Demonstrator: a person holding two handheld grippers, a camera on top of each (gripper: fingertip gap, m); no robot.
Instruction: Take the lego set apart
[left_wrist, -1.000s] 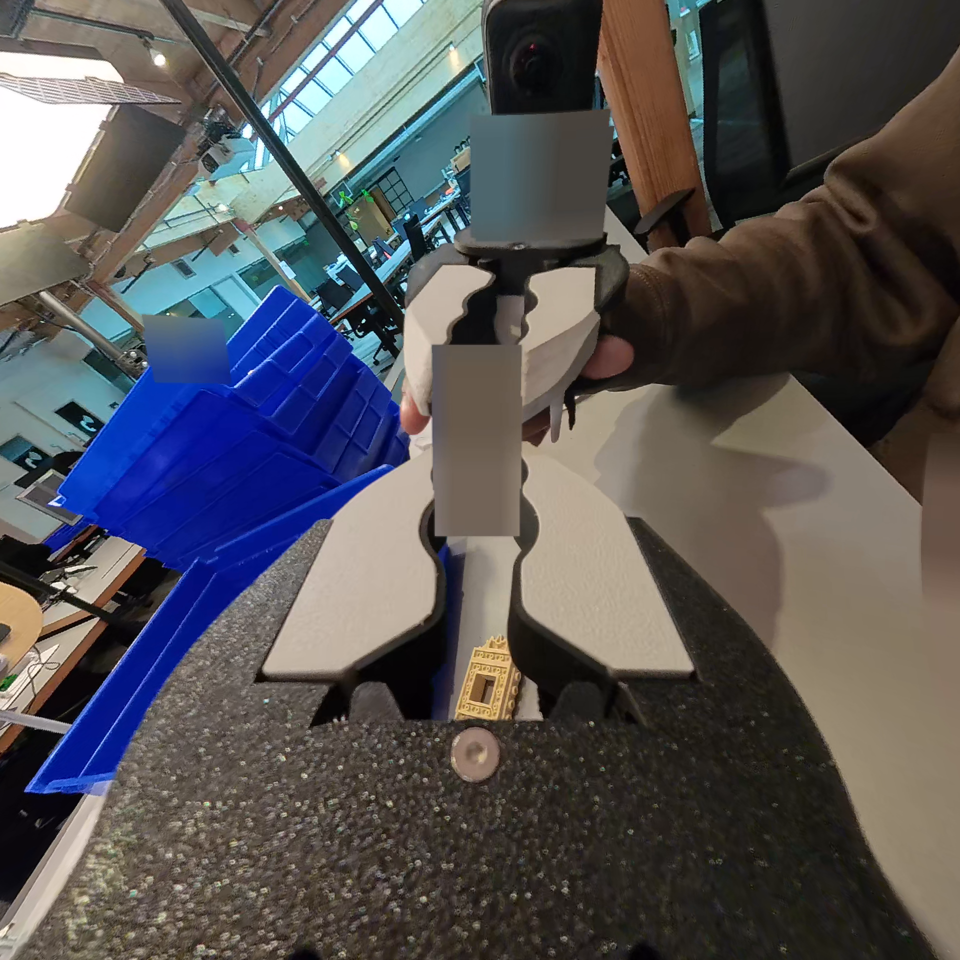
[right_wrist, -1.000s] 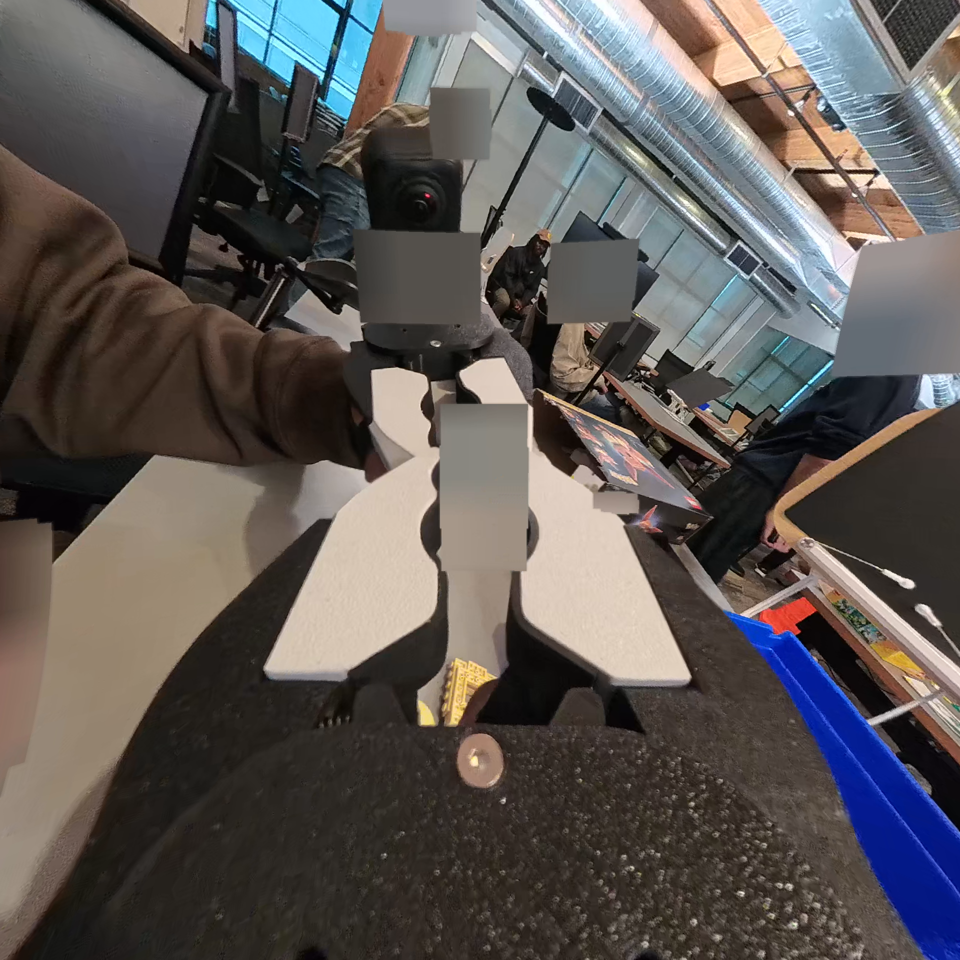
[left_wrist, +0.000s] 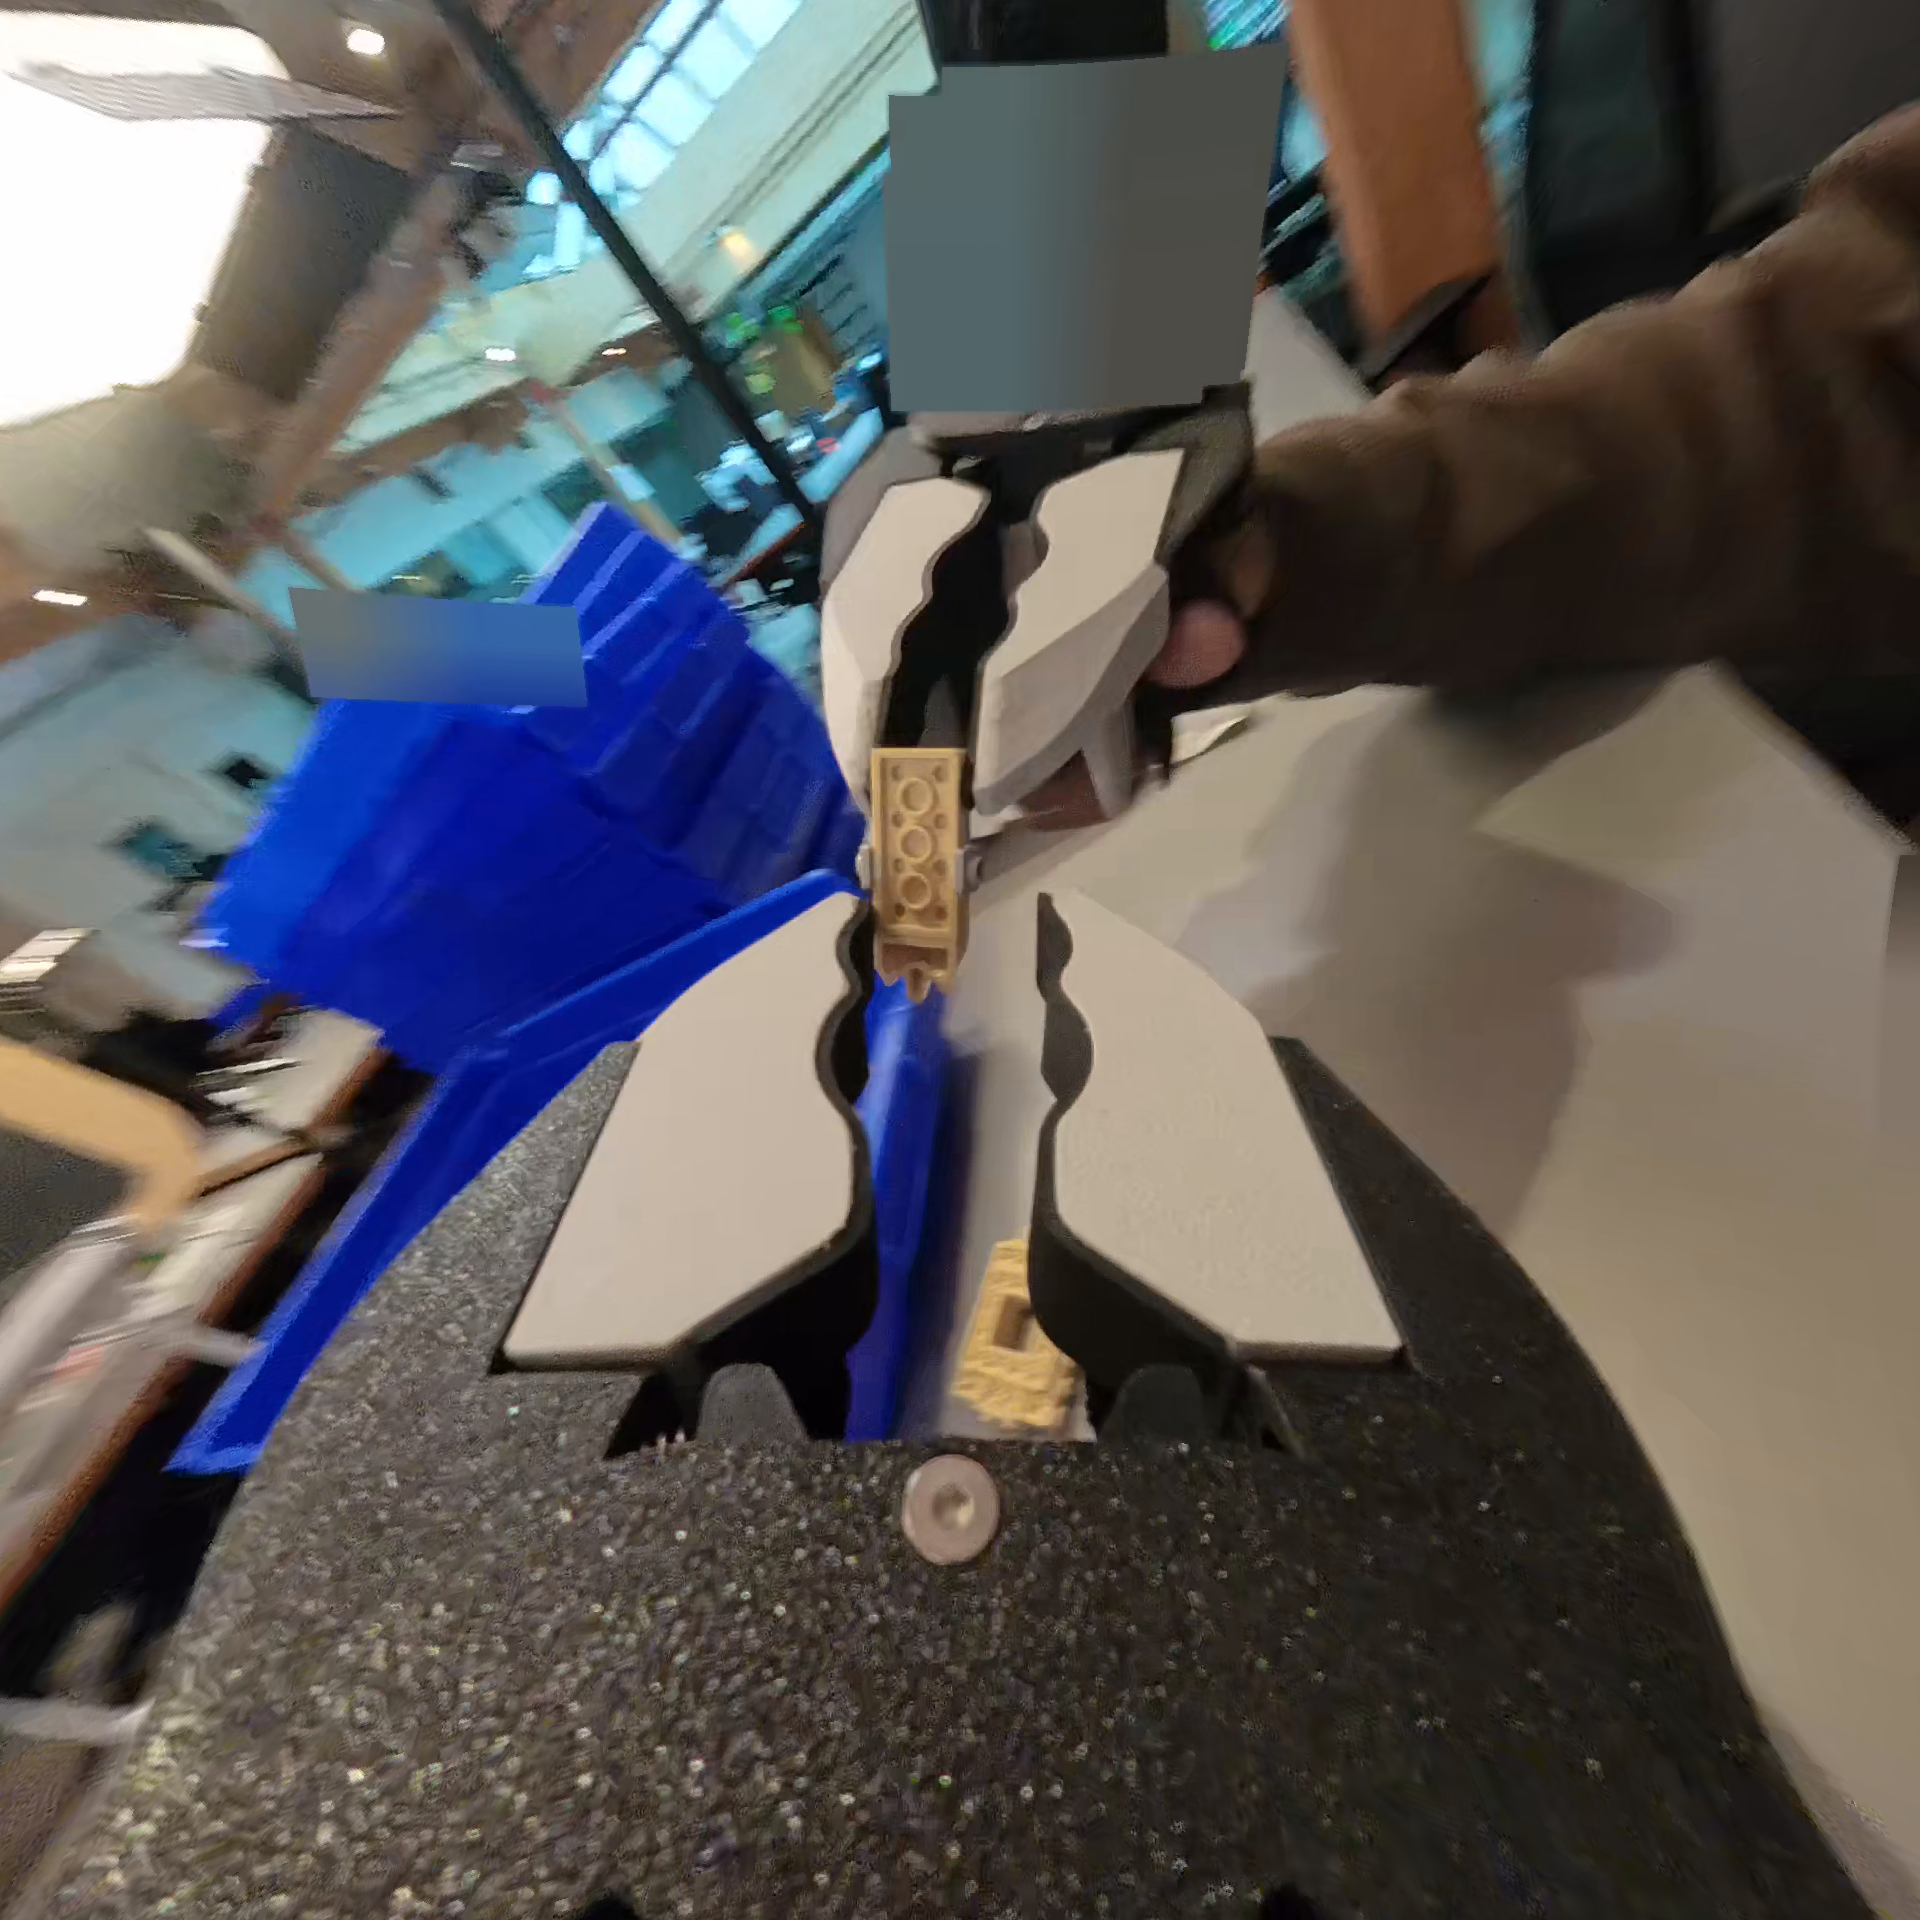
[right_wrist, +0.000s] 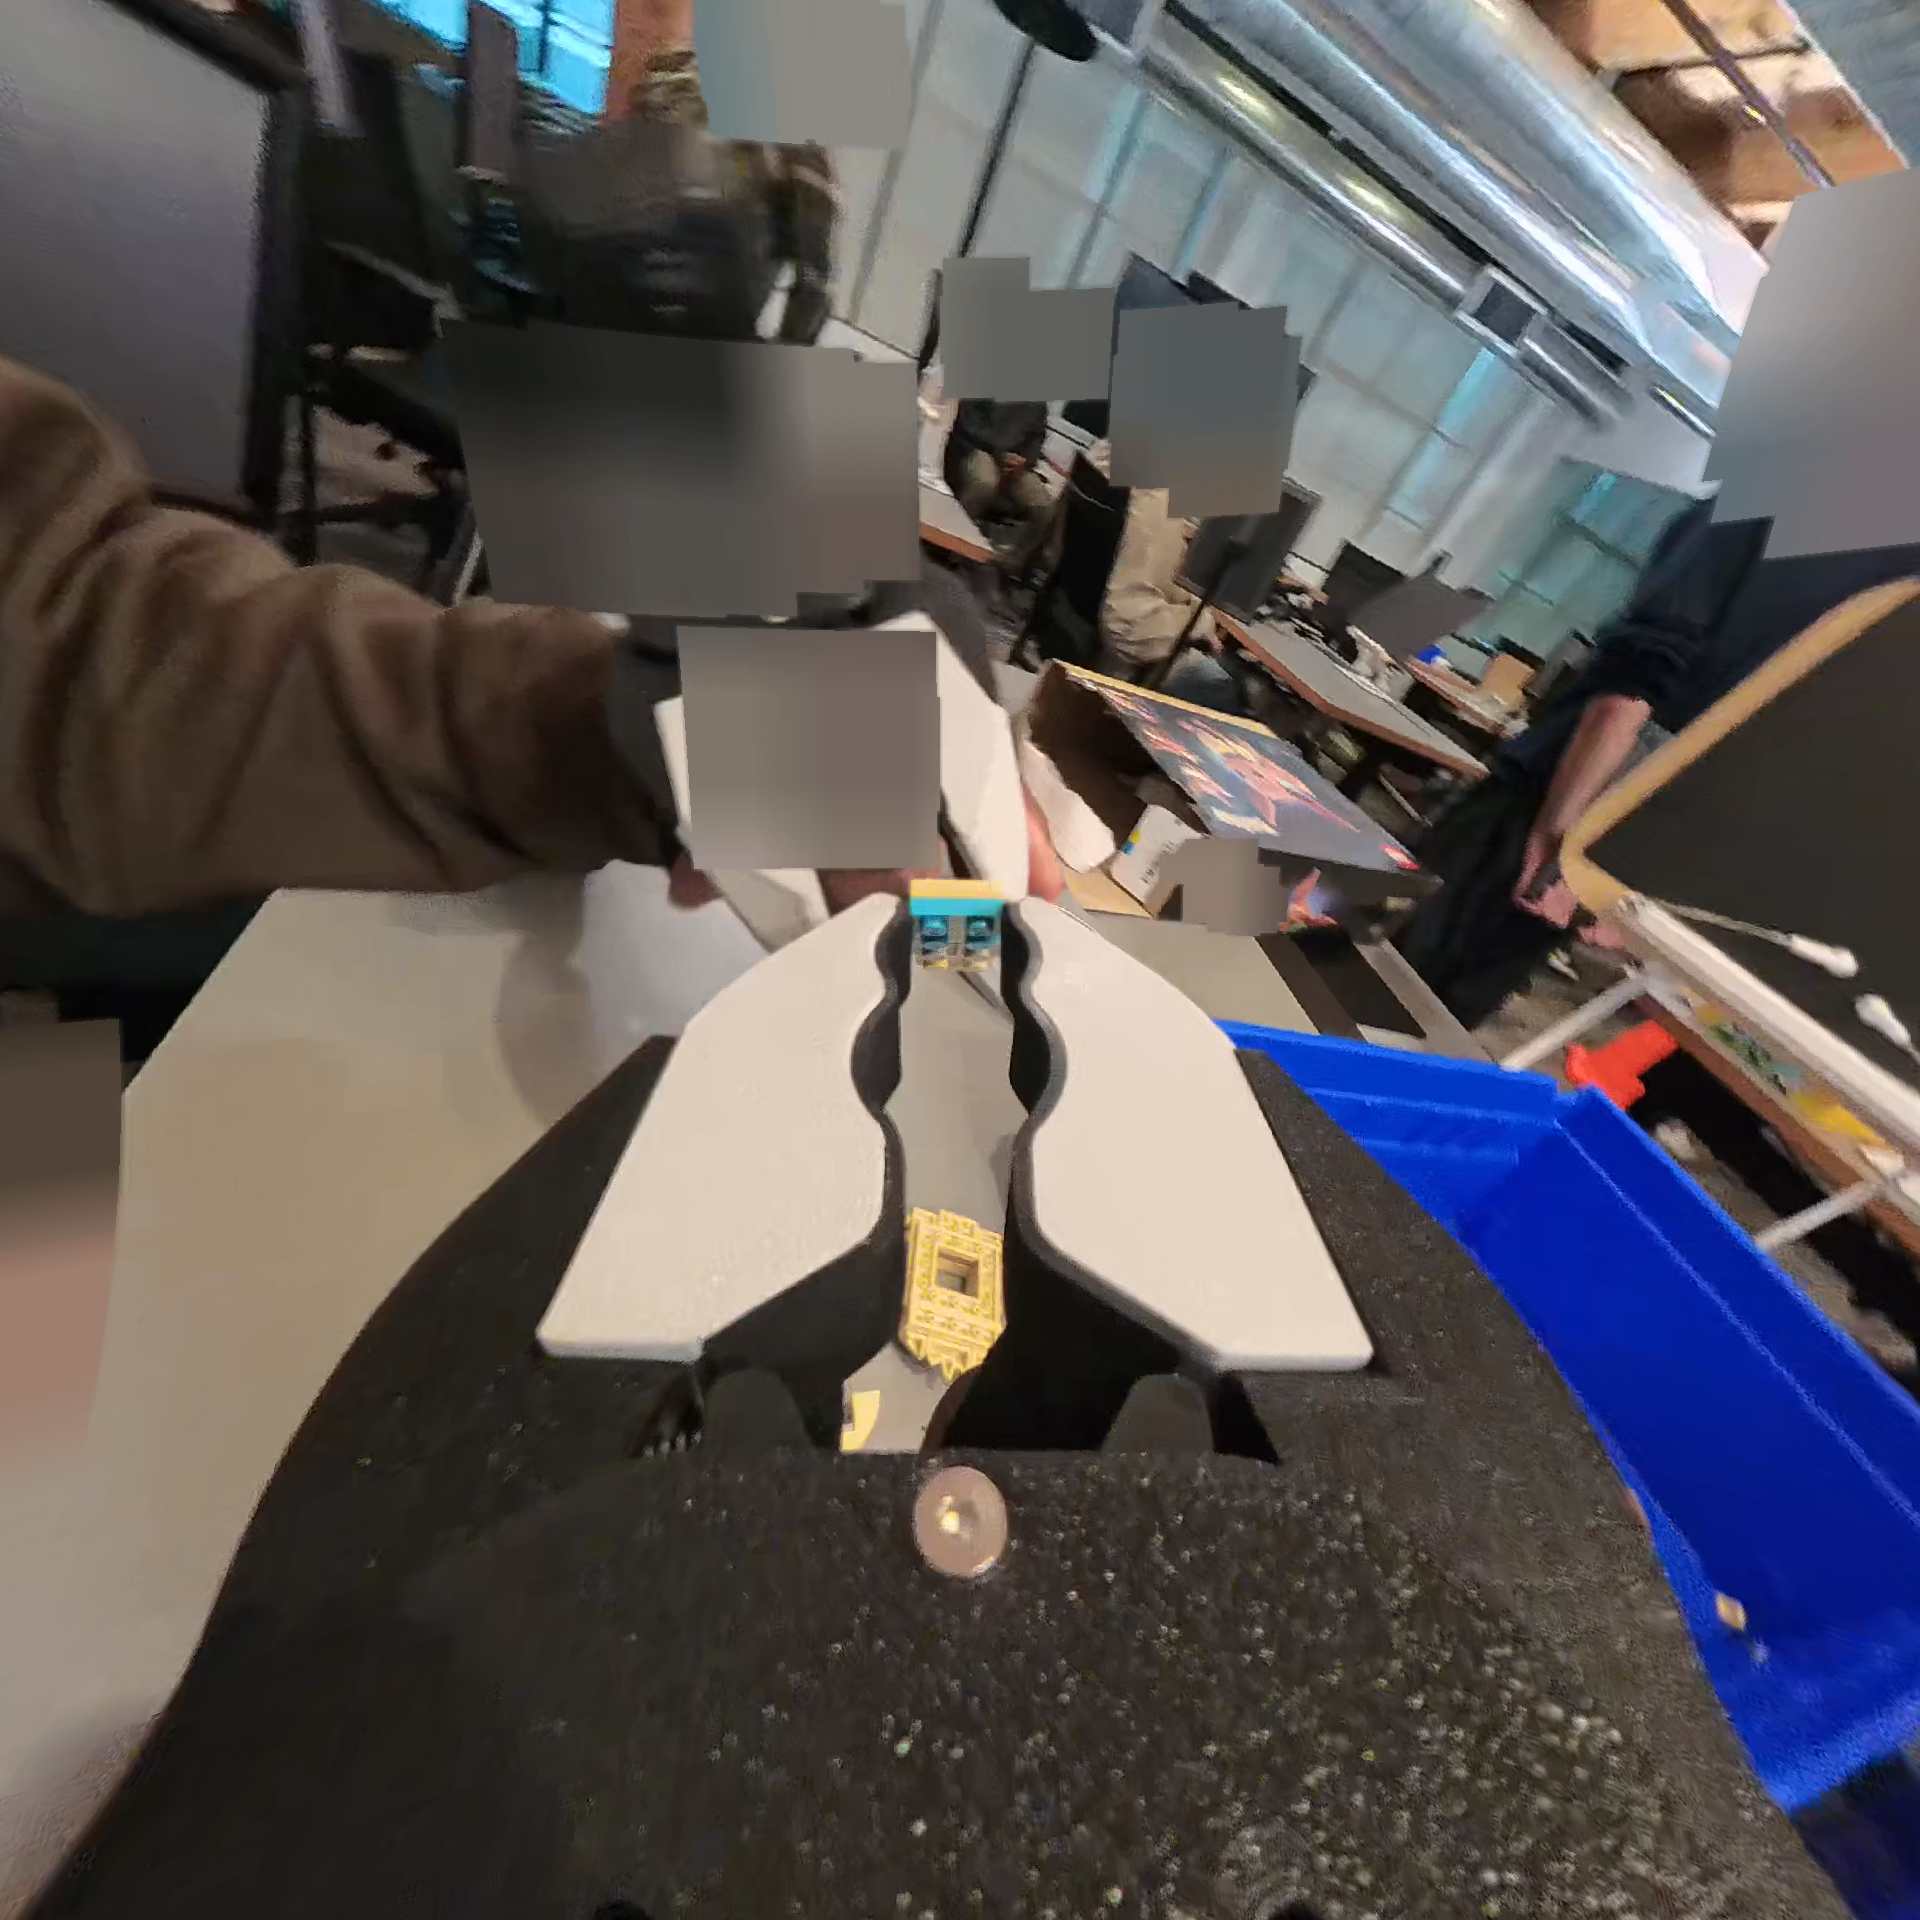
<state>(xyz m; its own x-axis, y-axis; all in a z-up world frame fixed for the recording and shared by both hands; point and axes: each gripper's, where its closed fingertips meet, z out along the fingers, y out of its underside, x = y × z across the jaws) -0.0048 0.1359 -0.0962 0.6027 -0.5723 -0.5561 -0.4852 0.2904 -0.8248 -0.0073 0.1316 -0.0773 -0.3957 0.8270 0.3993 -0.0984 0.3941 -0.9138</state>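
The right claw (right_wrist: 956, 935) pinches a small stack of toy bricks (right_wrist: 956, 925), tan, blue and yellow, between its tips. The left claw (left_wrist: 951, 925) is spread wide; the bricks only reach its left finger (left_wrist: 727, 1122), with a gap to the right finger. Below, a gold toy piece (right_wrist: 954, 1288) lies on the grey table (right_wrist: 312, 1091) beside a blue bin (right_wrist: 1662, 1299).

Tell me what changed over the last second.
The left gripper has spread its jaws wider, leaving a gap on one side of the tan brick piece. The right gripper has its fingers against that piece's sides, about as narrow as before. The two grippers still face each other tip to tip. The gold tile on the table and the blue bins stayed put.
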